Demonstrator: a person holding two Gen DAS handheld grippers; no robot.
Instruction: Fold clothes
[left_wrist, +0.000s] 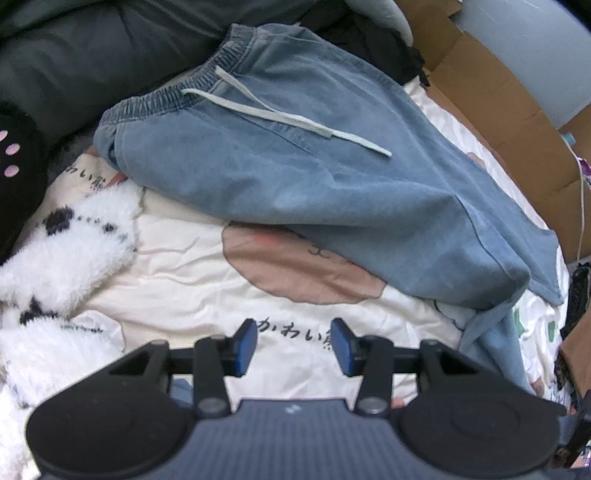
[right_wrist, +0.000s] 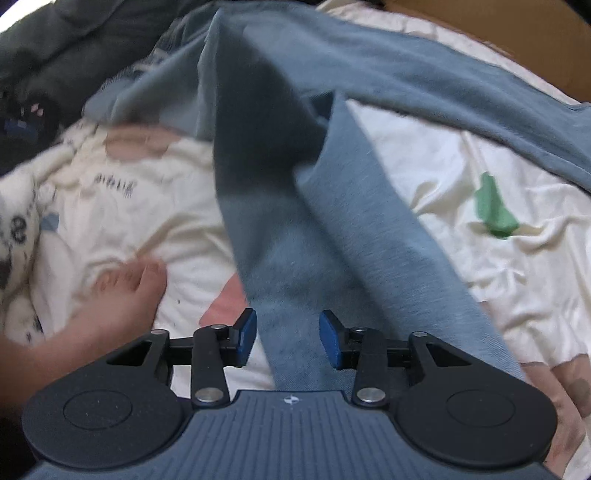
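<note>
Both my left gripper (left_wrist: 294, 346) and right gripper (right_wrist: 288, 339) stand apart, holding nothing, with the blue pants (left_wrist: 295, 166) at my twelve o'clock, one leg (right_wrist: 295, 295) running between the right fingers.

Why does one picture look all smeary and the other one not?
Right wrist view: motion blur smears the blue pants and the printed bedsheet. Left wrist view: steadier, so the white drawstring and sheet lettering look crisp; fisheye bends both pictures' edges.
</note>
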